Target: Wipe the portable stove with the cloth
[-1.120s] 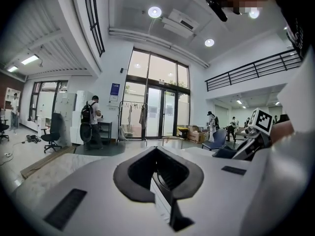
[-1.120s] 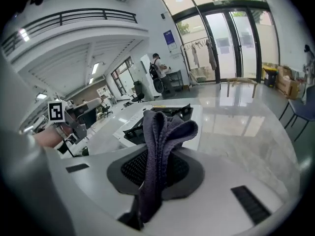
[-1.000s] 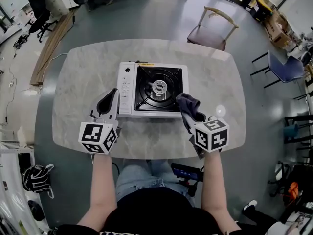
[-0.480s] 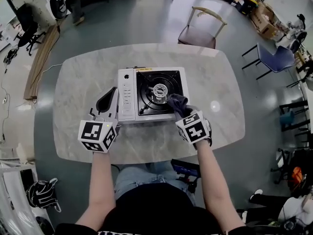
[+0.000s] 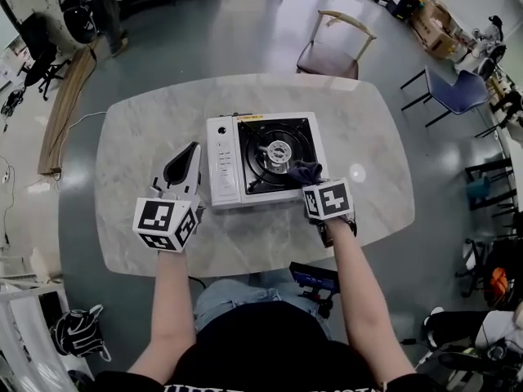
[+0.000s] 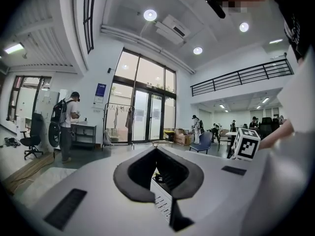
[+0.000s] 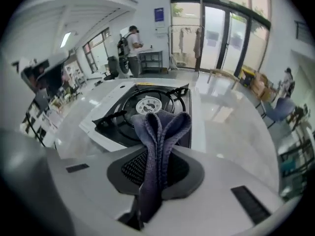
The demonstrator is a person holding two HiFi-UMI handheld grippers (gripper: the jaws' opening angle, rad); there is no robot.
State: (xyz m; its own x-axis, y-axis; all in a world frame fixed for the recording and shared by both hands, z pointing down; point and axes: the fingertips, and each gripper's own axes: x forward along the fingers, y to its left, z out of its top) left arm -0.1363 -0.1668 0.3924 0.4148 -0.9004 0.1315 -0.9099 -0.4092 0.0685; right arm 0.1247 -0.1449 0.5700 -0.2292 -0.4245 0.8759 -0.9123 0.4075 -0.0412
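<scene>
The portable stove (image 5: 225,166) is white with a black burner tray and stands mid-table; the right gripper view shows its burner (image 7: 146,104) just ahead. My right gripper (image 5: 309,178) is shut on a folded blue-grey cloth (image 5: 304,171), which rests over the stove's near right corner. In the right gripper view the cloth (image 7: 158,132) stands up between the jaws of the right gripper (image 7: 158,149). My left gripper (image 5: 194,149) lies on the table just left of the stove, jaws together on nothing. Its own view shows the left gripper (image 6: 156,149) and the stove's control panel (image 6: 161,200) through the hollow.
The oval marble table (image 5: 368,141) has bare top to the right and left of the stove. A wooden chair (image 5: 335,43) stands beyond the far edge, a blue chair (image 5: 453,96) off to the right. A person with a backpack (image 5: 86,11) stands far left.
My right gripper has carried the cloth left and forward, from beside the stove's right edge onto its near right corner. The left gripper has stayed put.
</scene>
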